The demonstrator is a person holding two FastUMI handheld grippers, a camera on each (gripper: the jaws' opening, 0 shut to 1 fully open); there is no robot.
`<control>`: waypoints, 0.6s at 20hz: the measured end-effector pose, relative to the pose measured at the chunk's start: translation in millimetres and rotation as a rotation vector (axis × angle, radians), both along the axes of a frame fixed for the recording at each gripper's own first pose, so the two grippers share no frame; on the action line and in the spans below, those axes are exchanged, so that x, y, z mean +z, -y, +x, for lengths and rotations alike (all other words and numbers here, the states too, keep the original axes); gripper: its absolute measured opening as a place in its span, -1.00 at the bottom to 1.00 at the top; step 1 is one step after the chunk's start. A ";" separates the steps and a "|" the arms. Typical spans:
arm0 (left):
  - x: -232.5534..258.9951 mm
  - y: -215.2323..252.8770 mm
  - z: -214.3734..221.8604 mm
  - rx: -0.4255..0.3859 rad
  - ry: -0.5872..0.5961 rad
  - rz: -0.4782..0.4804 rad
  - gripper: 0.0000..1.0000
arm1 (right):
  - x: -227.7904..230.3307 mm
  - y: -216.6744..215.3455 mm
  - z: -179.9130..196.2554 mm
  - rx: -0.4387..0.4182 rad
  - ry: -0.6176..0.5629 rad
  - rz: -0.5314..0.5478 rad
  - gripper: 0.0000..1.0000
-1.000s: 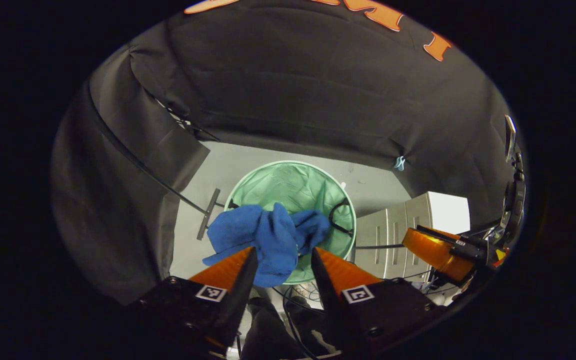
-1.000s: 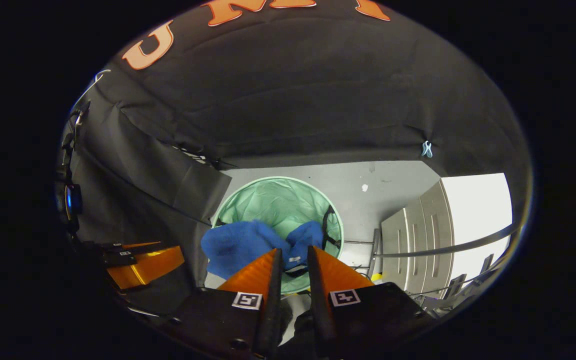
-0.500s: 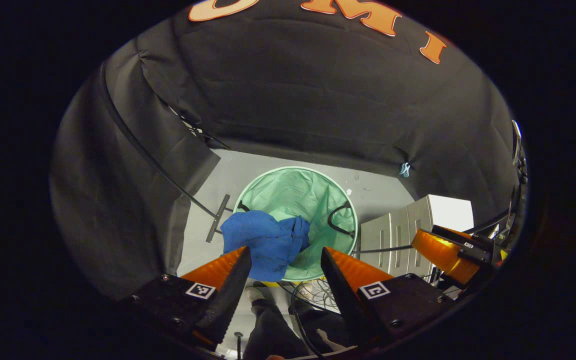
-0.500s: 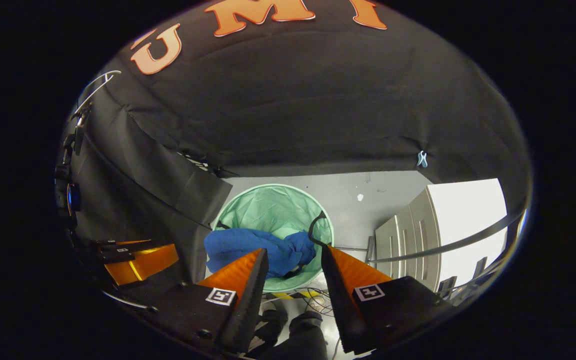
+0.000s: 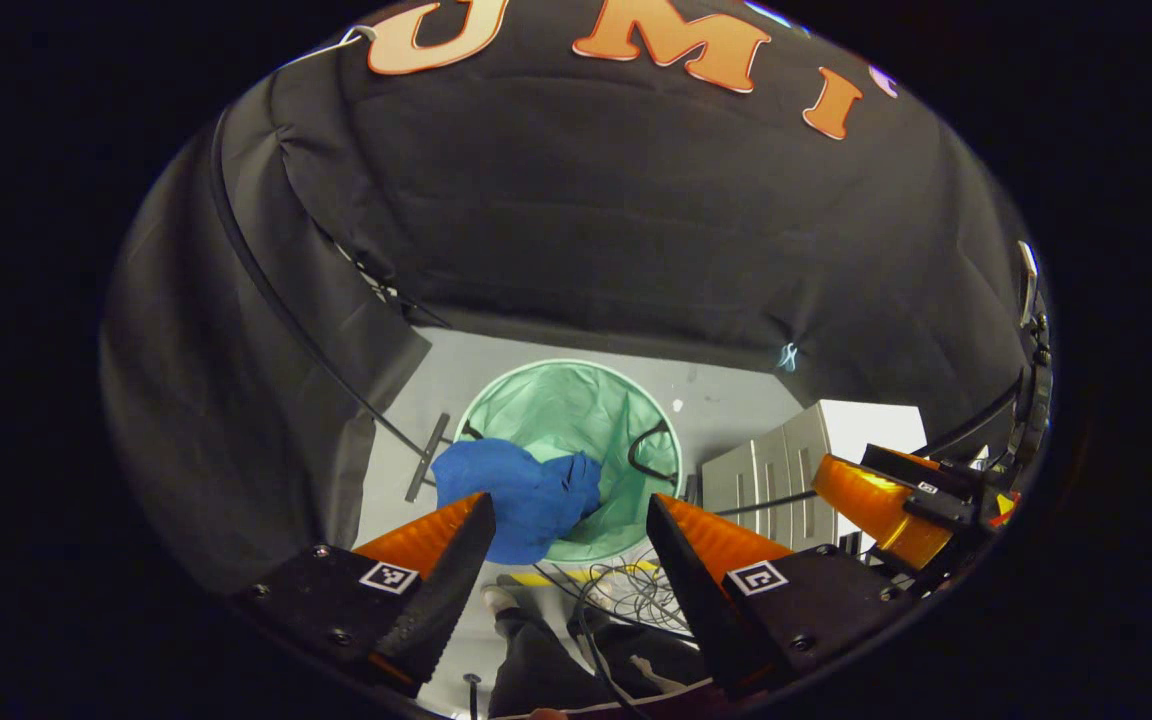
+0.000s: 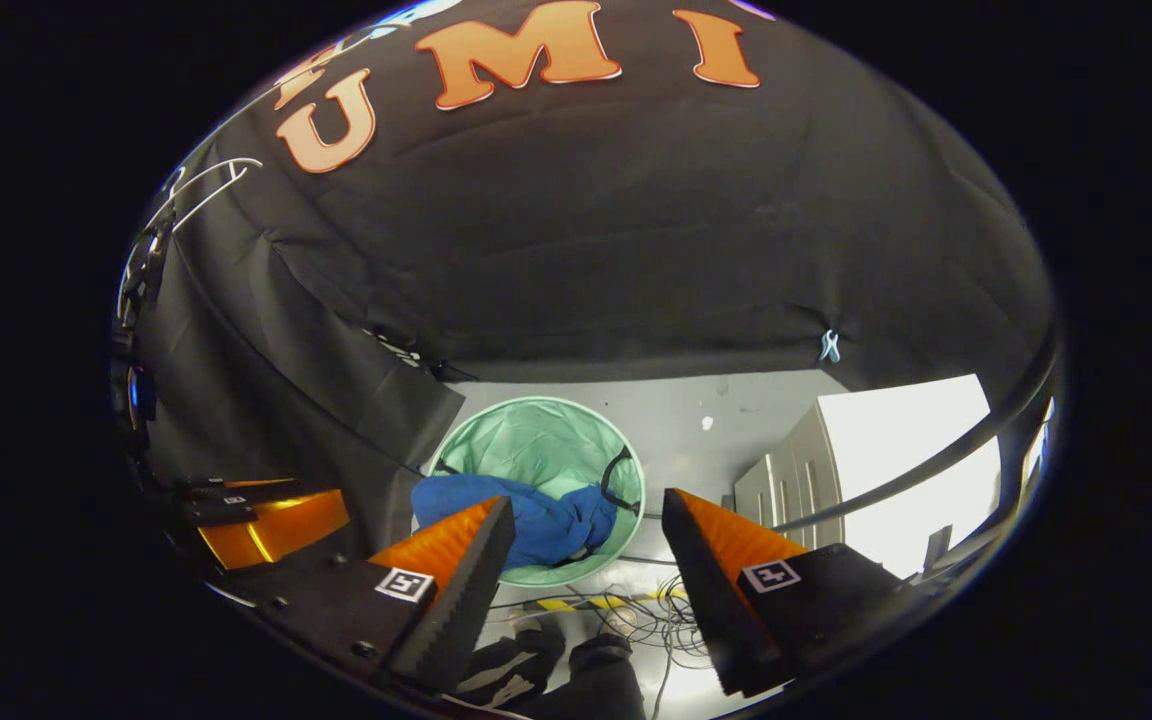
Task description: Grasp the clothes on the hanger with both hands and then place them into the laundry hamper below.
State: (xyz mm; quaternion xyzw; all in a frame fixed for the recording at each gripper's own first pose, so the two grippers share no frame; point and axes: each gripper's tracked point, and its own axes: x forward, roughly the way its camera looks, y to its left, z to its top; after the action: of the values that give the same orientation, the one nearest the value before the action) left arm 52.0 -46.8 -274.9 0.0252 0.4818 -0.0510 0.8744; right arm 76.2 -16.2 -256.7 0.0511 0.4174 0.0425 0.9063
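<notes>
The laundry hamper (image 5: 576, 410), a round mint-green bin with black carry handles, stands on the pale floor (image 5: 716, 390) below both grippers. The blue garment (image 5: 521, 495) lies bunched in the hamper, and one fold hangs over the rim at about 8 o'clock of the hamper's opening in the left gripper view. In the right gripper view the same garment (image 6: 536, 515) covers the near half of the hamper (image 6: 526, 440), from roughly 4 o'clock round to 9 o'clock.

Left gripper (image 5: 569, 515): the jaws stand wide apart and grip nothing. The garment and the hamper's rim are visible through the gap, well below the fingertips.

Right gripper (image 6: 588, 510): the jaws stand wide apart and grip nothing. Neither finger touches the garment.

In the left gripper view, the right gripper appears at 3 o'clock of the frame. In the right gripper view, the left gripper appears at 9 o'clock of the frame.

A pale cabinet (image 5: 786, 470) with vertical handles stands at 3 o'clock of the hamper, apart from it. Loose cables (image 5: 626, 590) lie on the floor at 6 o'clock of the hamper. A small clip (image 6: 829, 346) is on the black cloth wall (image 6: 576, 220).
</notes>
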 end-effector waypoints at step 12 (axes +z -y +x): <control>123.0 28.2 20.7 0.019 0.274 -0.050 0.94 | 117.1 13.6 12.8 0.044 0.251 -0.048 0.97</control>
State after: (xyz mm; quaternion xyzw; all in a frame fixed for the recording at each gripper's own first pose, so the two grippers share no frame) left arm 72.6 -75.0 -151.9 0.0054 0.3568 -0.0508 0.9328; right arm 88.9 -29.8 -139.6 0.0146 0.3029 0.0582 0.9511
